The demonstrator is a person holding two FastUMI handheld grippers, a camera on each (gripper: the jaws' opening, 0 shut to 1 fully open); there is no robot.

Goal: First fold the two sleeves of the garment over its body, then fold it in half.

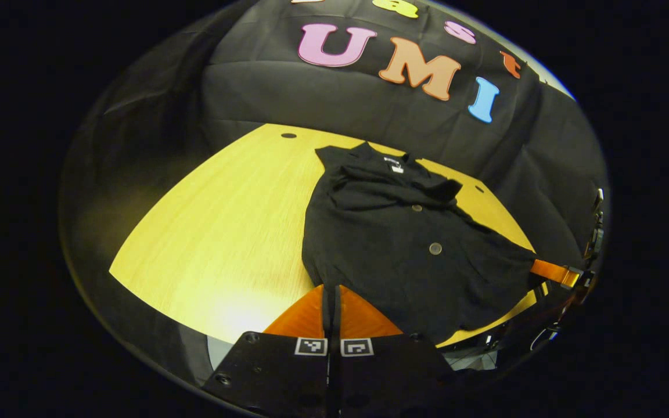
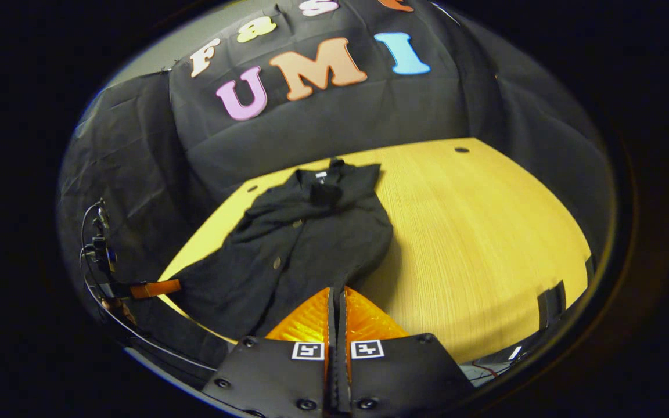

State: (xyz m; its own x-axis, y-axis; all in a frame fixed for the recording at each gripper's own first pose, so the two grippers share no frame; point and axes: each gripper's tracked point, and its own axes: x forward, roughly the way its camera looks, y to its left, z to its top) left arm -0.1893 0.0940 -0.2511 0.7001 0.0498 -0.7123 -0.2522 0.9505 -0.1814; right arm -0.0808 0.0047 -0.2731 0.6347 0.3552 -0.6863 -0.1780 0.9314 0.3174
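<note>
A wooden table [image 1: 212,232] with a pale yellow top carries the whole scene, its curved far edge running along the black cloth wall [image 1: 323,93] of the booth. Spread across it lies the black garment [image 1: 404,244] — a buttoned shirt or jacket, collar toward the table's far edge and hem toward the near edge, where some of the cloth reaches or hangs past the rim. In the right gripper view the same garment [image 2: 299,249] sits on the left part of the table [image 2: 485,232], with the wide stretch on the other side bare wood. Sleeve cloth lies bunched over the upper body near the collar, though how neatly it is folded is hard to tell in the dark fabric. Round buttons [image 1: 435,248] run down the front. The left gripper [image 1: 331,296] sits at the near edge of the table, its tips just at the garment's lower corner; its jaws are pressed together, and whether any cloth lies between them cannot be told. The right gripper [image 2: 337,299] sits likewise at the hem on the opposite side — jaws pressed together, with the same doubt about cloth. Two small dark holes [image 1: 288,135] mark the tabletop near its far edge.
</note>
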